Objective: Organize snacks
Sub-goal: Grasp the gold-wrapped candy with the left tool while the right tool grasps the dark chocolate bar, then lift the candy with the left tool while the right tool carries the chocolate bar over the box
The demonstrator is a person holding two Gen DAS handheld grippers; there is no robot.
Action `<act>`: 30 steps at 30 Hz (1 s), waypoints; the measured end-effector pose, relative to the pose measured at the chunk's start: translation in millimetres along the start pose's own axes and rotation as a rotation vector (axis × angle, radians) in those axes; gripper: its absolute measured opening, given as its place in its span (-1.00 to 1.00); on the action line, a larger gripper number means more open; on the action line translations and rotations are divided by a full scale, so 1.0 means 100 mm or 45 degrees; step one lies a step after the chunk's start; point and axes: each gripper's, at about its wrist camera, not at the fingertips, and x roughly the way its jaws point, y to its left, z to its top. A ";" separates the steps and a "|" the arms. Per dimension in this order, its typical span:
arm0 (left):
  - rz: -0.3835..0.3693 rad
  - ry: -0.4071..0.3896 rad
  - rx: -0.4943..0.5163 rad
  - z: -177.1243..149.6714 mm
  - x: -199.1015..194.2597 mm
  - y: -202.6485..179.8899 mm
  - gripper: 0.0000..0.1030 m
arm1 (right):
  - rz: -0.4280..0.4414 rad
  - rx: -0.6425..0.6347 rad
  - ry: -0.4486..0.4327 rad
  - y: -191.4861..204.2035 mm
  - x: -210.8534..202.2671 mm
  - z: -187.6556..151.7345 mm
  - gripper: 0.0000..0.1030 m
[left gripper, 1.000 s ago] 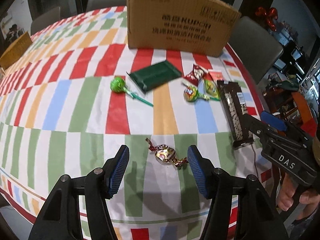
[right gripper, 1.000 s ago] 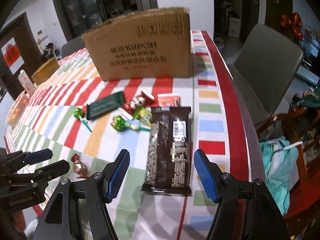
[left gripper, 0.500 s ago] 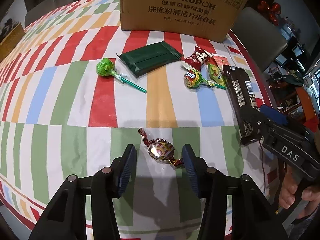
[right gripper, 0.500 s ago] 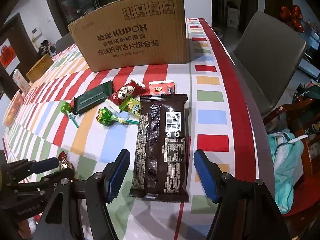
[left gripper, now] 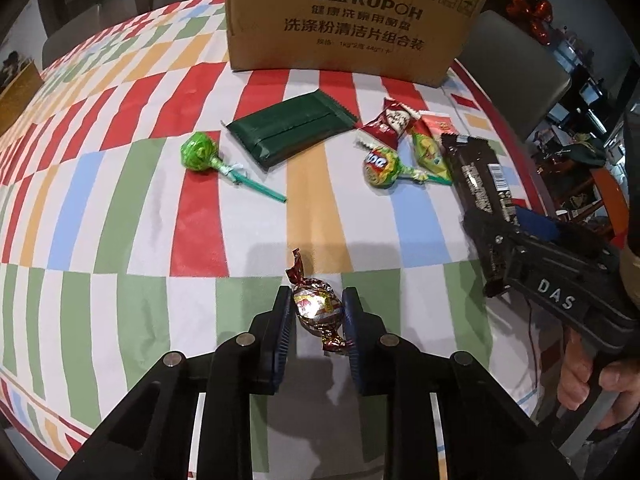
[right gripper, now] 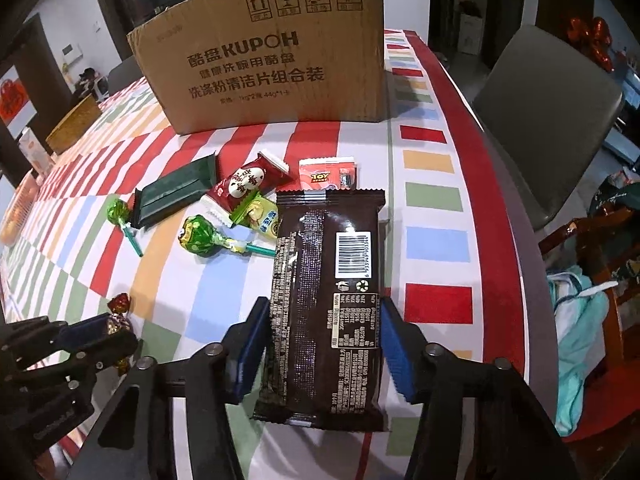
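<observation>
My left gripper (left gripper: 316, 304) has closed on a foil-wrapped candy (left gripper: 318, 308) lying on the striped tablecloth; both pads touch its sides. It also shows in the right wrist view (right gripper: 118, 322). My right gripper (right gripper: 324, 320) straddles a long dark brown chocolate bar pack (right gripper: 328, 280), pads at or just against its edges. The pack also shows in the left wrist view (left gripper: 478, 184). Farther off lie a dark green packet (left gripper: 290, 130), two green lollipops (left gripper: 200, 152) (left gripper: 380, 166), a red candy (left gripper: 390, 122) and a green-yellow sachet (left gripper: 428, 150).
A large cardboard box (left gripper: 348, 20) stands at the back of the table. A small red Toy Story packet (right gripper: 326, 174) lies behind the chocolate pack. The table's red edge (right gripper: 496, 216) runs on the right, with a grey chair (right gripper: 548, 120) beyond it.
My left gripper moved forward and closed its fingers onto the foil candy. My right gripper moved forward over the chocolate pack and narrowed around it.
</observation>
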 end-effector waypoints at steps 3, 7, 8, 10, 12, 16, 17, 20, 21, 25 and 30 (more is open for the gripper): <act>-0.013 -0.024 0.019 0.03 -0.04 -0.04 -0.51 | 0.009 0.006 0.003 -0.01 -0.01 0.00 -0.02; -0.043 -0.071 0.041 0.07 -0.13 -0.08 -0.51 | 0.011 0.028 -0.007 -0.04 -0.05 0.00 -0.03; -0.049 -0.085 0.050 0.09 -0.16 -0.09 -0.51 | 0.013 0.030 -0.011 -0.04 -0.07 -0.01 -0.03; -0.057 -0.110 0.062 0.12 -0.22 -0.11 -0.51 | 0.019 0.030 -0.027 -0.03 -0.14 -0.01 -0.03; -0.071 -0.137 0.067 0.15 -0.28 -0.12 -0.51 | 0.022 0.026 -0.042 -0.02 -0.21 -0.01 -0.03; -0.085 -0.180 0.079 0.19 -0.38 -0.14 -0.51 | 0.038 0.005 -0.076 0.04 -0.34 0.01 -0.03; -0.089 -0.194 0.081 0.21 -0.41 -0.14 -0.51 | 0.040 -0.001 -0.086 0.05 -0.38 0.02 -0.03; -0.094 -0.232 0.093 0.23 -0.51 -0.13 -0.51 | 0.047 -0.012 -0.118 0.09 -0.48 0.05 -0.03; -0.095 -0.245 0.097 0.24 -0.54 -0.13 -0.51 | 0.050 -0.018 -0.132 0.11 -0.53 0.07 -0.03; -0.106 -0.311 0.113 0.31 -0.70 -0.11 -0.51 | 0.045 -0.036 -0.185 0.16 -0.67 0.14 -0.03; -0.099 -0.404 0.143 0.44 -0.92 -0.11 -0.51 | 0.048 -0.055 -0.255 0.20 -0.82 0.26 -0.03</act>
